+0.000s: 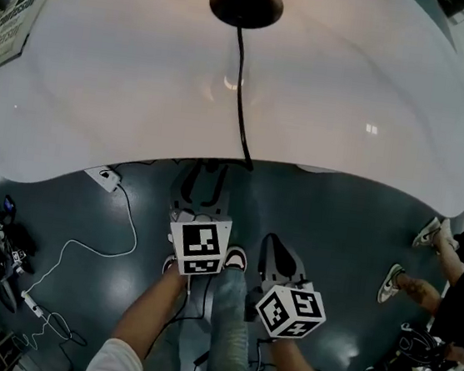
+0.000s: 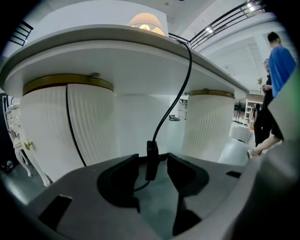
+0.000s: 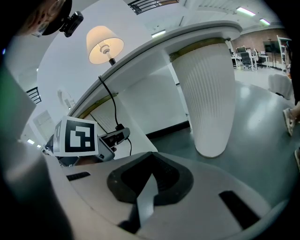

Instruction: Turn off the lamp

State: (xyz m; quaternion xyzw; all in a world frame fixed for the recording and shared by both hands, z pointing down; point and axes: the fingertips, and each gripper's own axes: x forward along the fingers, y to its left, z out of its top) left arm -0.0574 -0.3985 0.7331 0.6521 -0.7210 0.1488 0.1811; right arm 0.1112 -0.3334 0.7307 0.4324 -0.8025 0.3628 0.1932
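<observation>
black inline switch (image 2: 151, 158), probably light and swingy, hangs between my spread left hand-held gripper (image 2: 153, 172); i'd squeeze its faces.

Lamp base (image 1: 246, 2) partly beyond the head view's top edge

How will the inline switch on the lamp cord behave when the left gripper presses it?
The switch hangs free on a thin cord below the table, so it will probably swing or twist when nudged. It looks like a small rigid block, likely light. The left gripper has its jaws apart either side, which should trap it.
</observation>
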